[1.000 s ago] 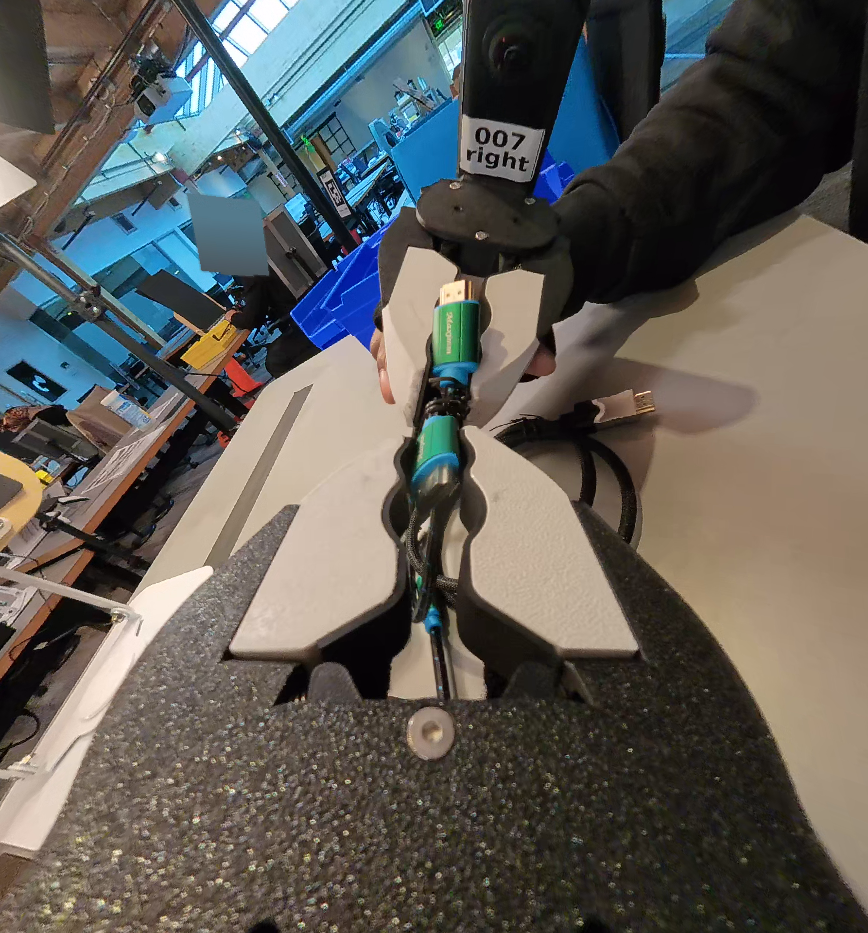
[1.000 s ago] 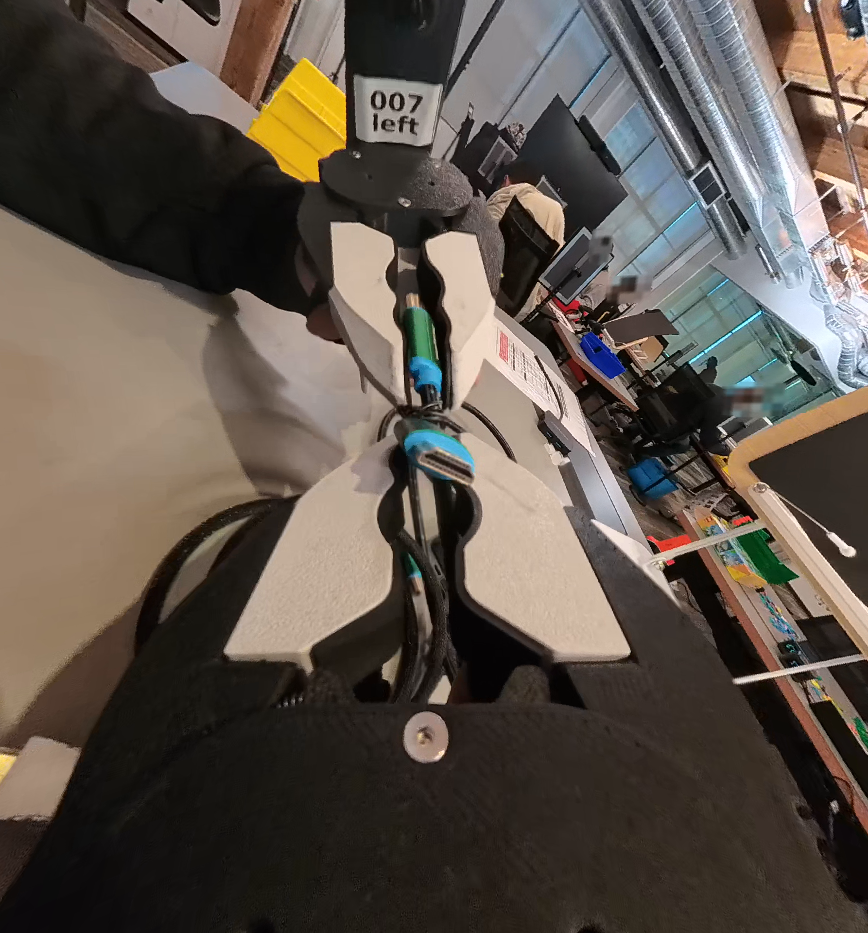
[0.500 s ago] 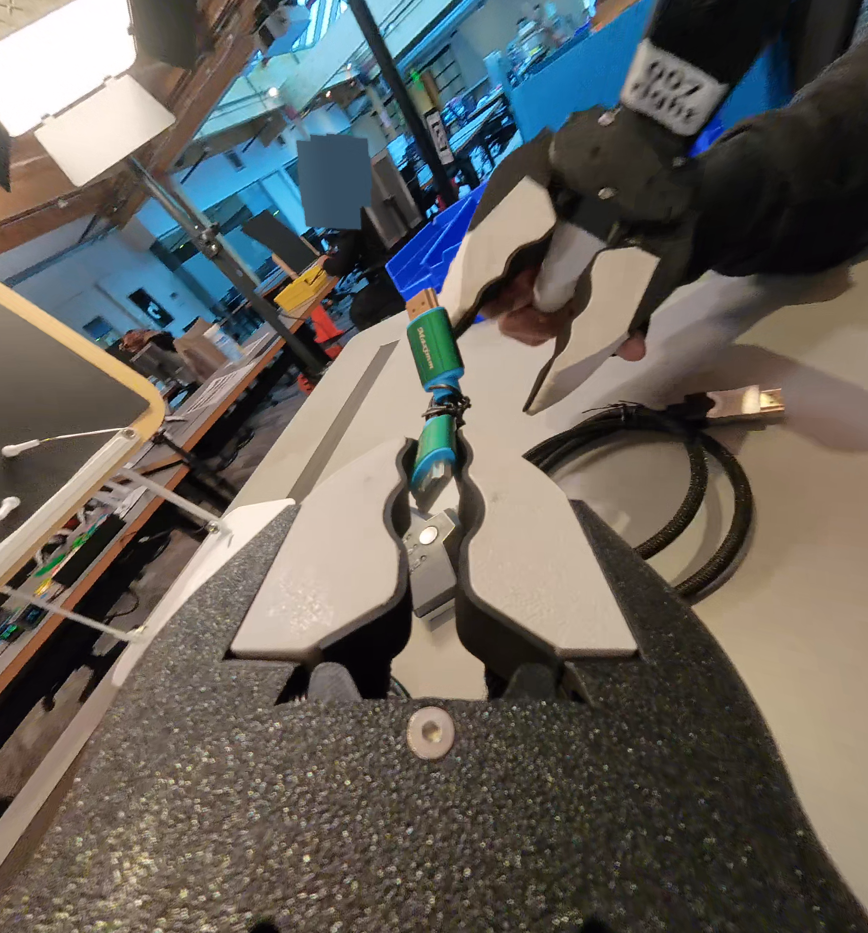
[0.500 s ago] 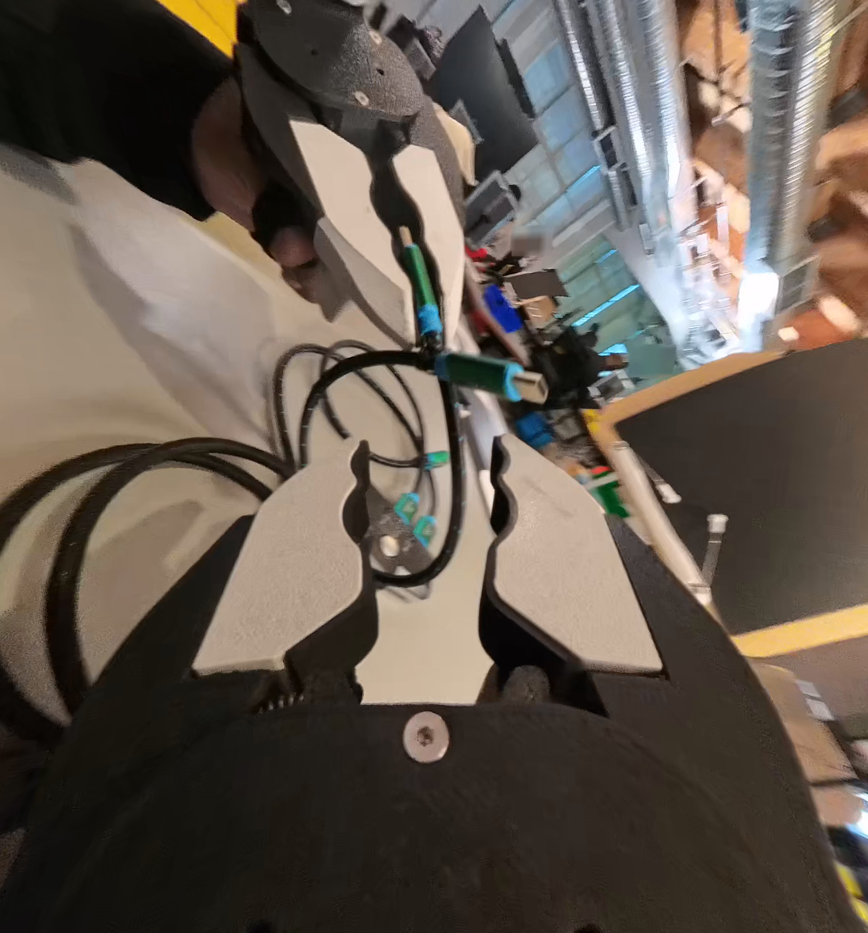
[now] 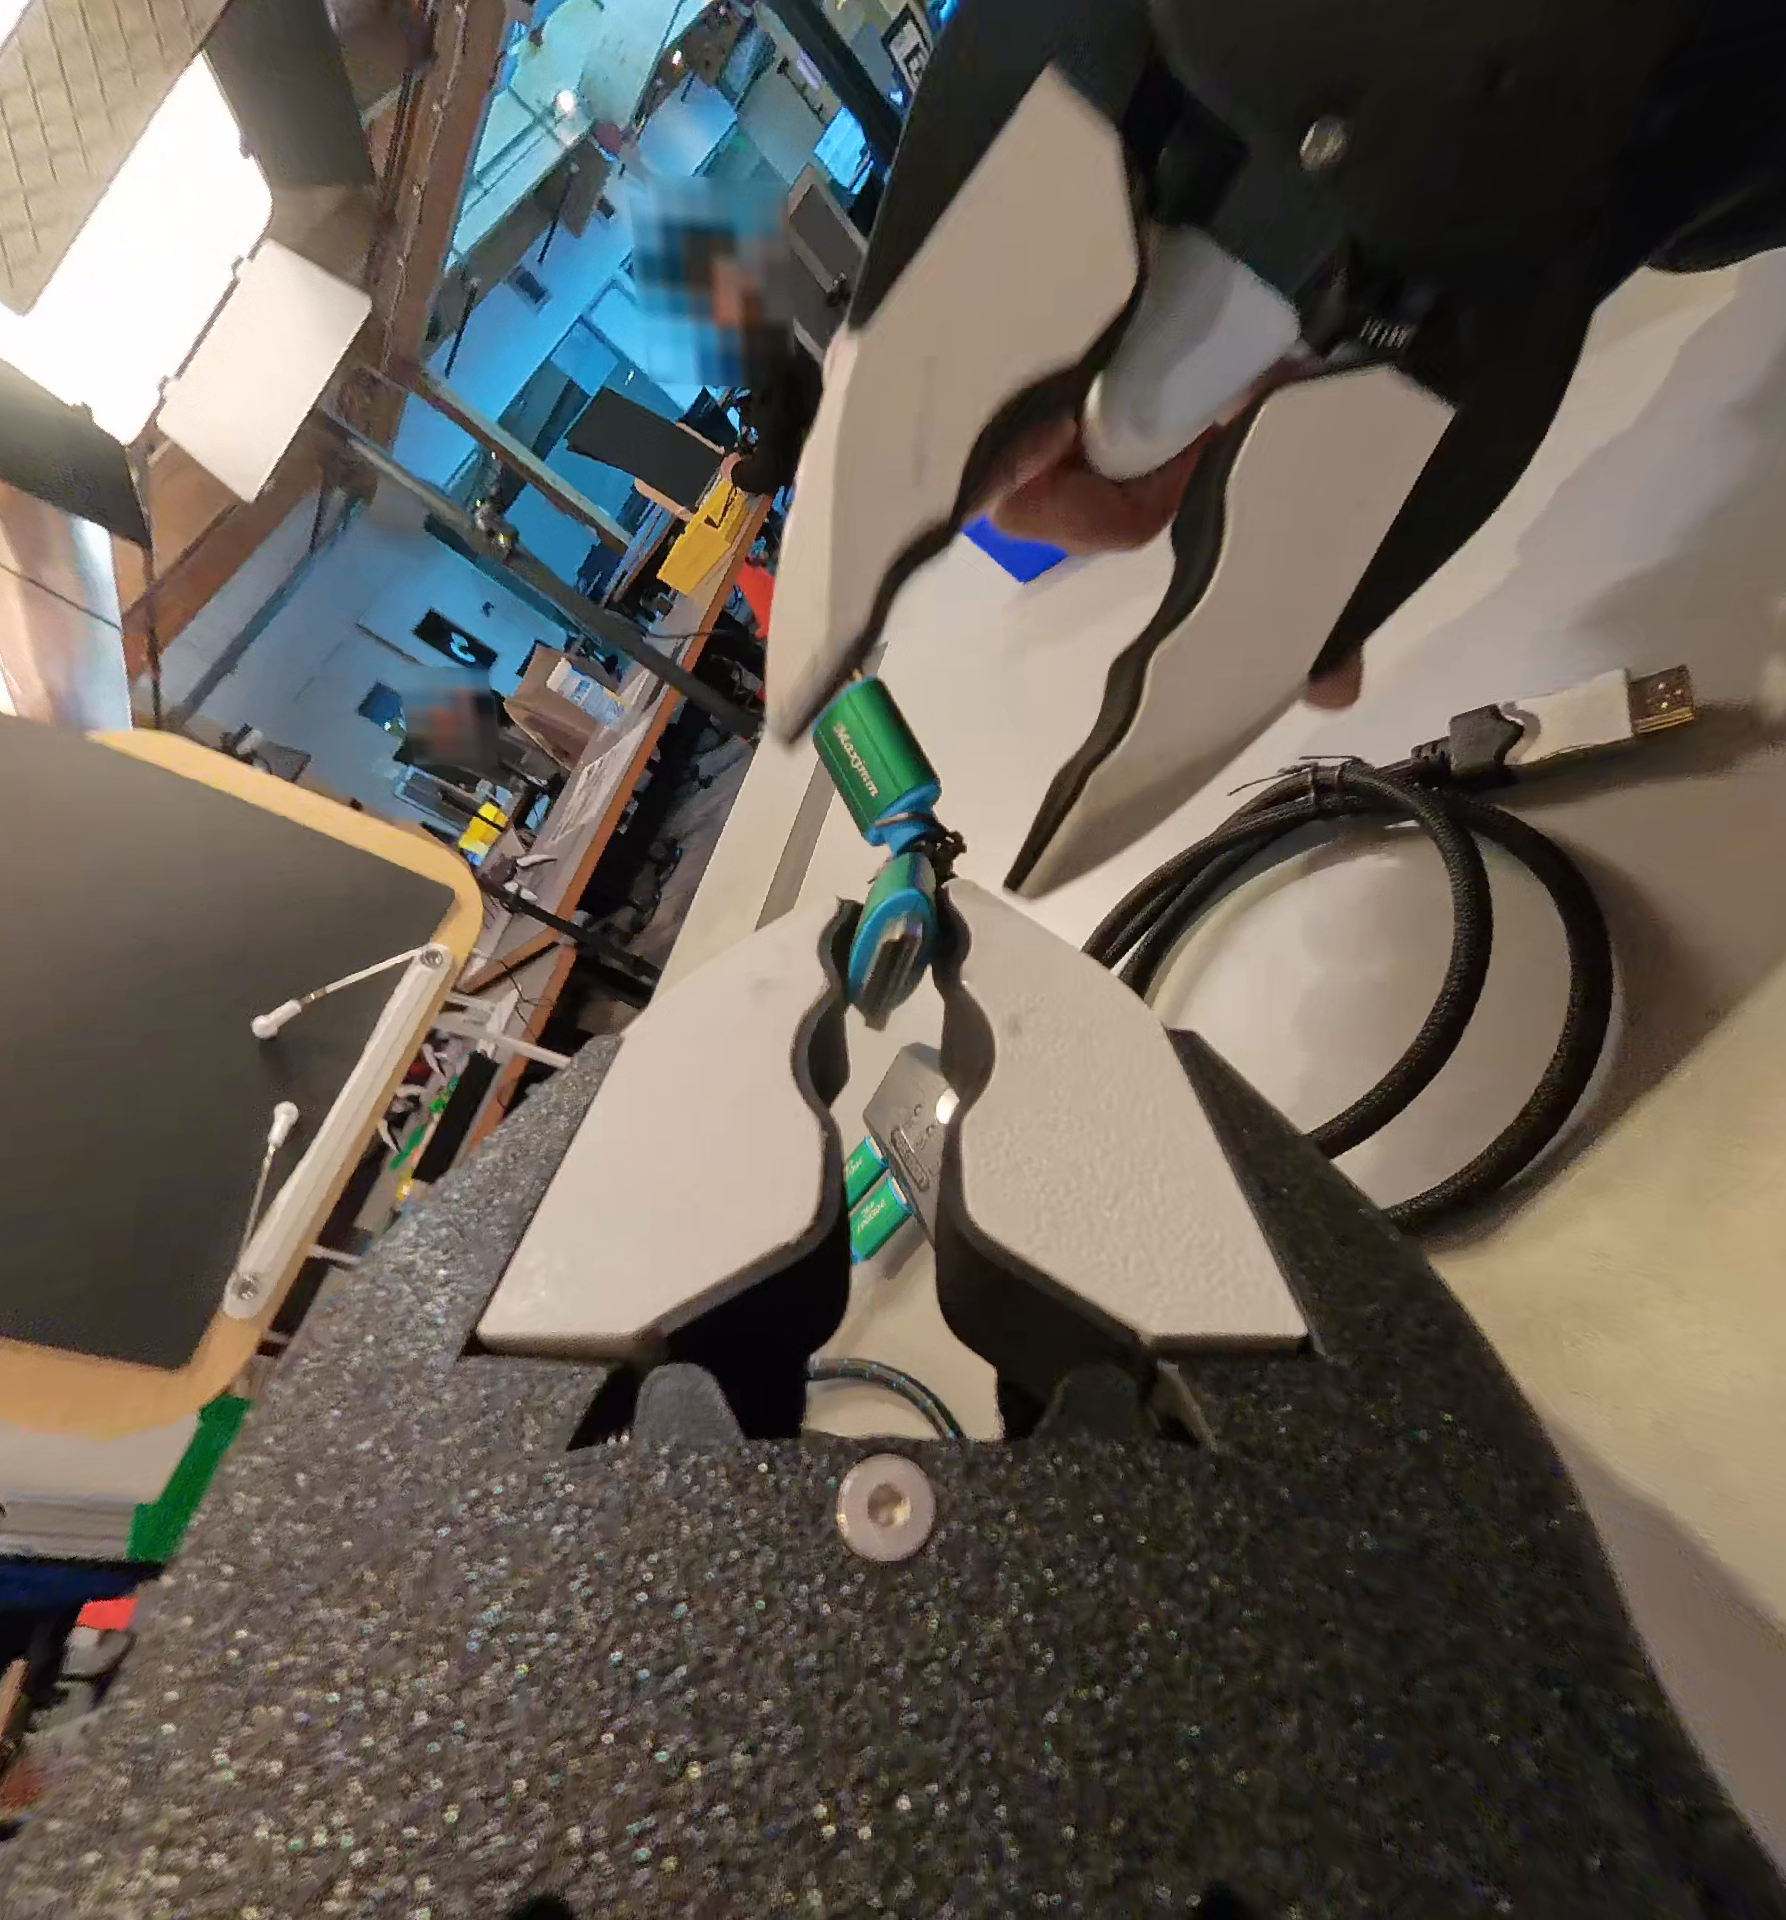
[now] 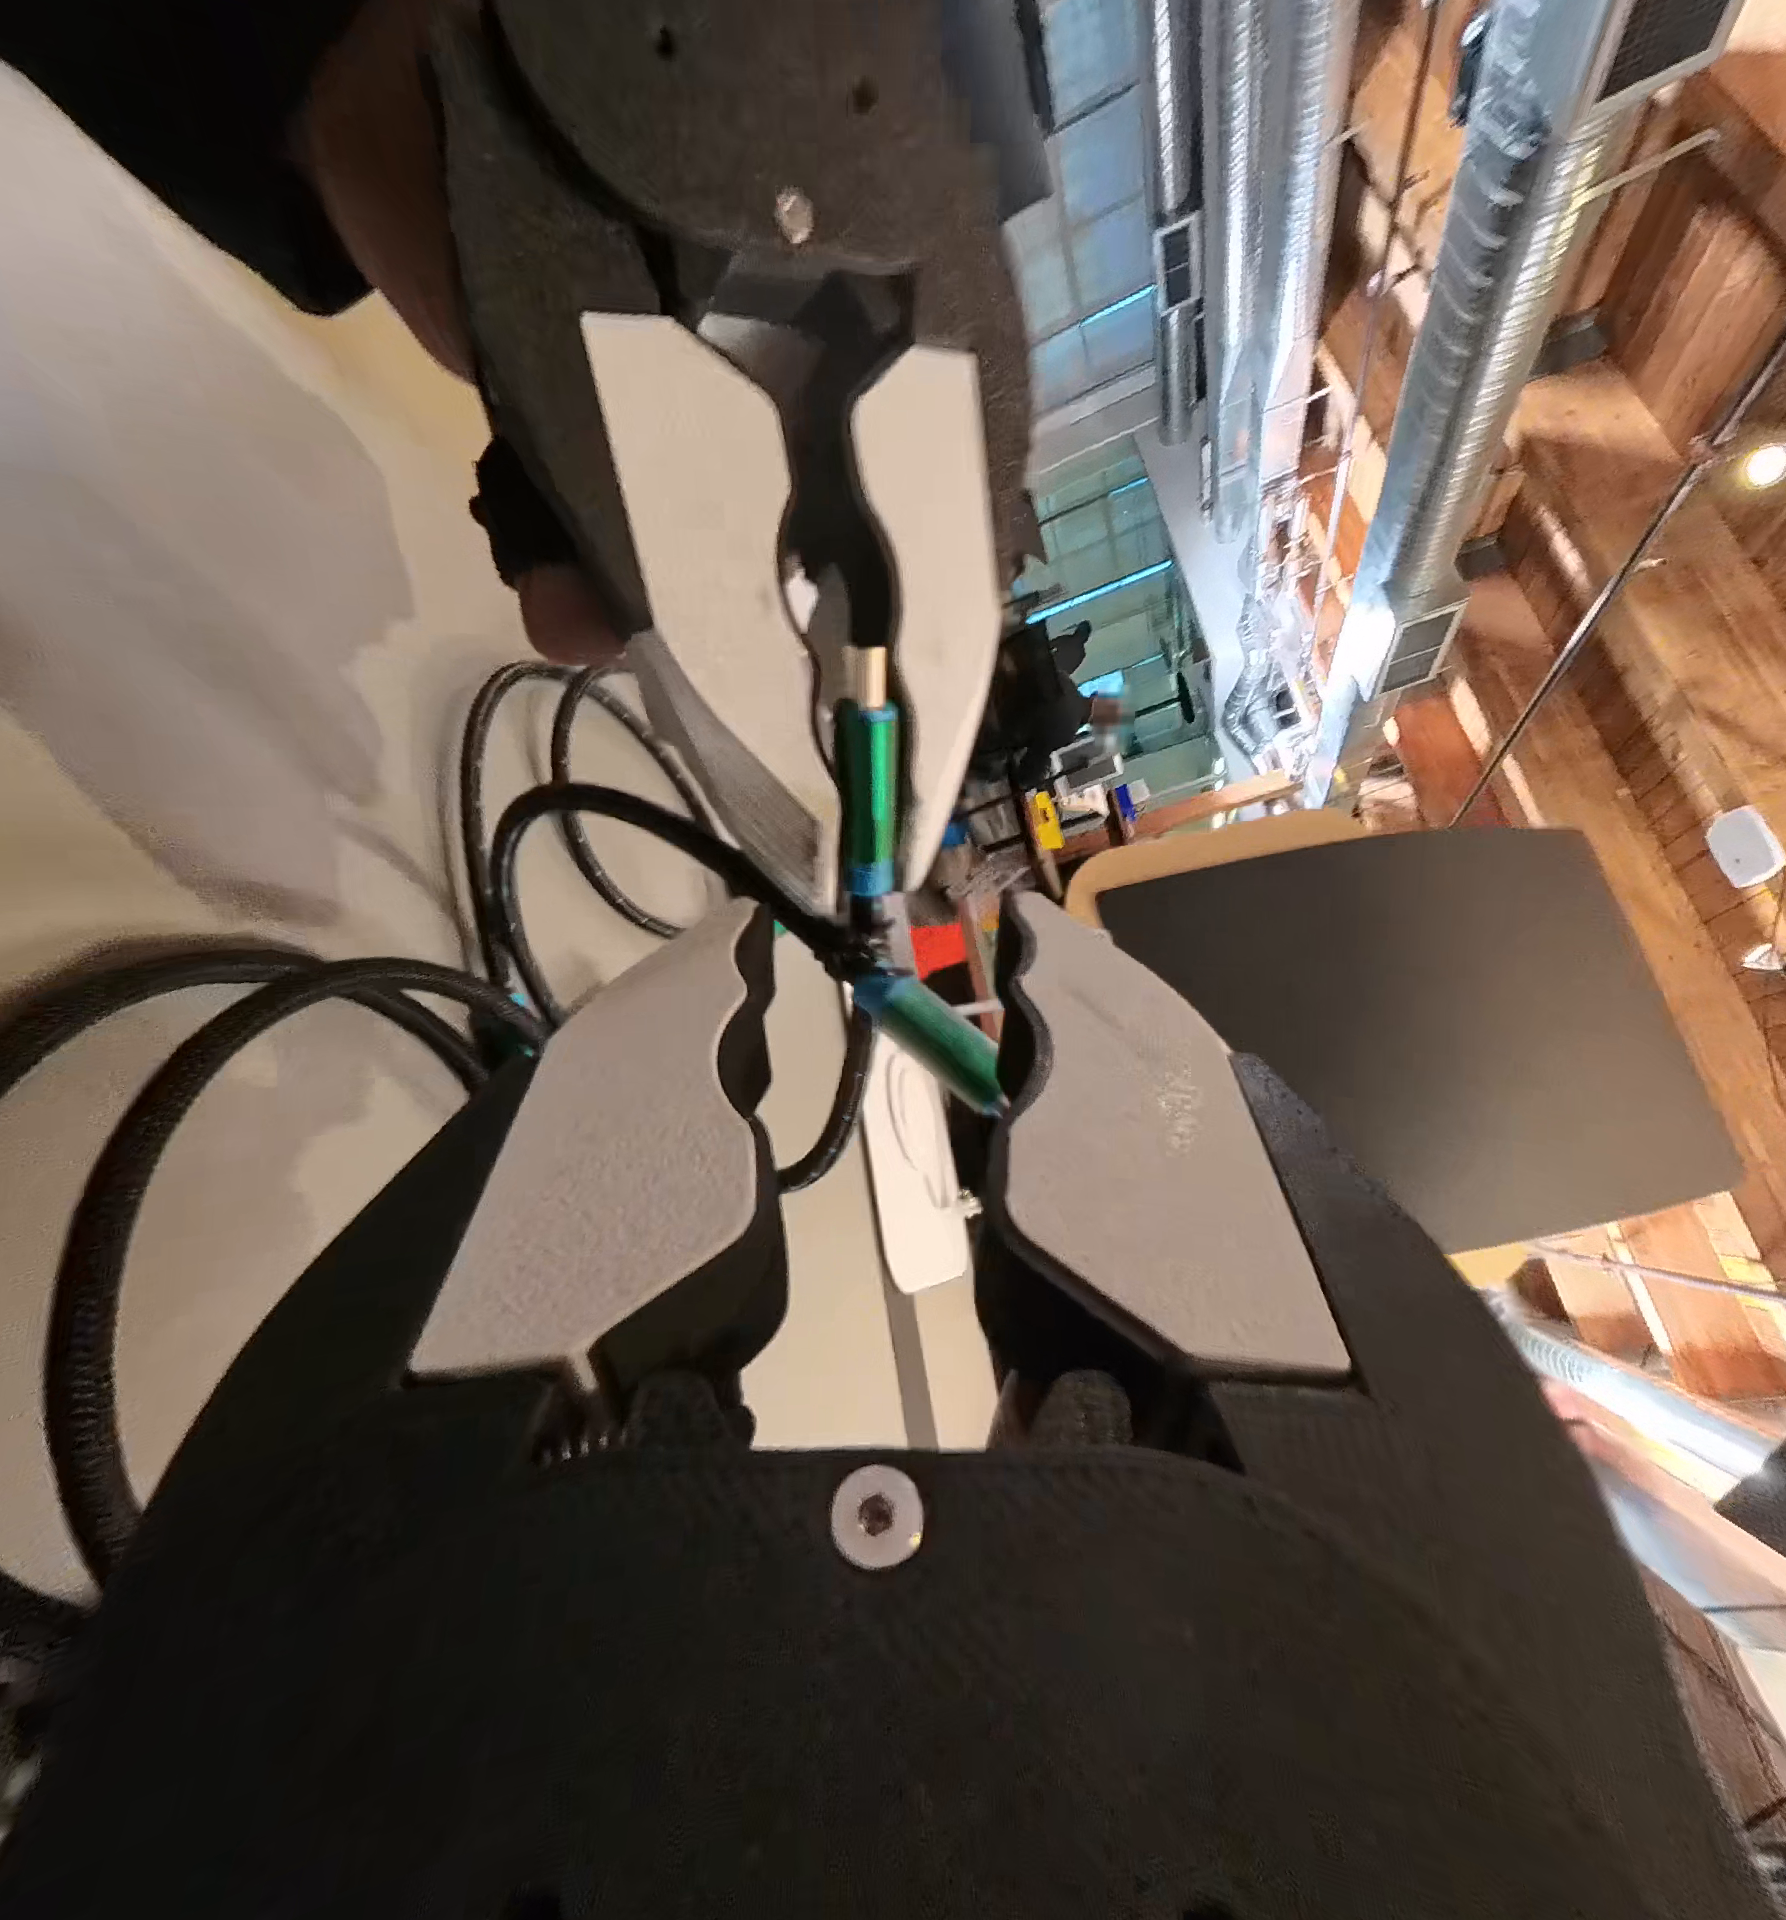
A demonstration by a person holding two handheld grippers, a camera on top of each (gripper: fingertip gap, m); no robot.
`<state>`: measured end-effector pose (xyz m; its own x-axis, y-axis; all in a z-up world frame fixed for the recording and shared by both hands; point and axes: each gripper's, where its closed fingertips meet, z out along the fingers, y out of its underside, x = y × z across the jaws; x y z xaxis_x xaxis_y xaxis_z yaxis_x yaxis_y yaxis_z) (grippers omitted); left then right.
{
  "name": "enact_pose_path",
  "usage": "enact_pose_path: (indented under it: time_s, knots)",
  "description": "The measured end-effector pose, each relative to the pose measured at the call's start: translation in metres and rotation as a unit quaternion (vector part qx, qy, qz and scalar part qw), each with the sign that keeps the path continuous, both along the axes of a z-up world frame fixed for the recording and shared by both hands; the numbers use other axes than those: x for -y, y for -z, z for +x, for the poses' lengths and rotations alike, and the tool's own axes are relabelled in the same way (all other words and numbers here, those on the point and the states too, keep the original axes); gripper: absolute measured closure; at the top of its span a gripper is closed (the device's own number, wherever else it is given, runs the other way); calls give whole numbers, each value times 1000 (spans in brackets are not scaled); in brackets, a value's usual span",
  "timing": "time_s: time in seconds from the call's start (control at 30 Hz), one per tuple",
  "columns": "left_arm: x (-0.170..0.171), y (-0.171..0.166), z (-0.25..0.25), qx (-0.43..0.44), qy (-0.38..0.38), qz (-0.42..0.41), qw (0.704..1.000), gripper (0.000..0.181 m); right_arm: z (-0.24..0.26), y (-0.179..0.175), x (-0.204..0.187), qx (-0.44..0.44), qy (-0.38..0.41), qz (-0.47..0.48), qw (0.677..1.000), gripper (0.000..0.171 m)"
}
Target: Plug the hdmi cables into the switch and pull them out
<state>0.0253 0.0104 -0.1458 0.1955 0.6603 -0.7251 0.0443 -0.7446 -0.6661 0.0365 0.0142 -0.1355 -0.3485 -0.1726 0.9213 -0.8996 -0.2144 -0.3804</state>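
Observation:
My left gripper is shut on a green HDMI plug with a blue collar, held above the table. A second green plug, tied to the first, sticks up from it. My right gripper hangs open over that second plug, one fingertip close to it. In the right wrist view the right gripper is open, and the loose green plug lies between its fingers against the right one. The left gripper there clamps the other plug. The grey switch lies on the table under my left fingers with green plugs in it.
A coiled black braided cable with a silver plug lies on the grey table to the right. Thin black cable loops hang down. A black board with a wooden frame stands past the table's left edge.
My right gripper has opened and let go of the second green plug, then moved in close over it. My left gripper still holds its plug and has tilted.

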Motion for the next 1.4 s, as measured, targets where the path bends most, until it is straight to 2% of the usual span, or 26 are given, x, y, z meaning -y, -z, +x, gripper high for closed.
enact_pose_path:
  time_s: [0.1,0.17,0.3,0.6,0.7,0.8,0.93,1.2,1.33,1.4]
  knots:
    - [-9,-1,-1,-6,5,-28,1000,168,3,12,5,-5,14,29,999,143]
    - [-9,1,0,-6,8,-39,999,169,4,13,4,12,10,43,999,144]
    - [-14,-3,6,-17,41,-22,999,169,3,18,4,45,3,81,996,153]
    - [-15,-17,18,-43,83,32,995,169,-21,24,12,72,23,86,993,159]
    - [-12,-19,20,-44,87,49,994,169,-30,30,16,88,23,90,992,160]
    - [-12,-15,18,-42,91,56,993,169,-30,33,15,65,30,92,993,159]
    - [-14,-14,17,-43,91,56,993,169,-19,24,8,89,-1,100,991,148]
    - [-22,-11,14,-39,99,44,993,169,-8,28,1,98,-34,128,986,142]
    - [-24,-13,15,-41,103,44,993,169,-1,15,-4,140,-60,128,980,143]
    - [-26,-13,15,-42,105,43,993,169,0,16,-4,147,-65,135,978,150]
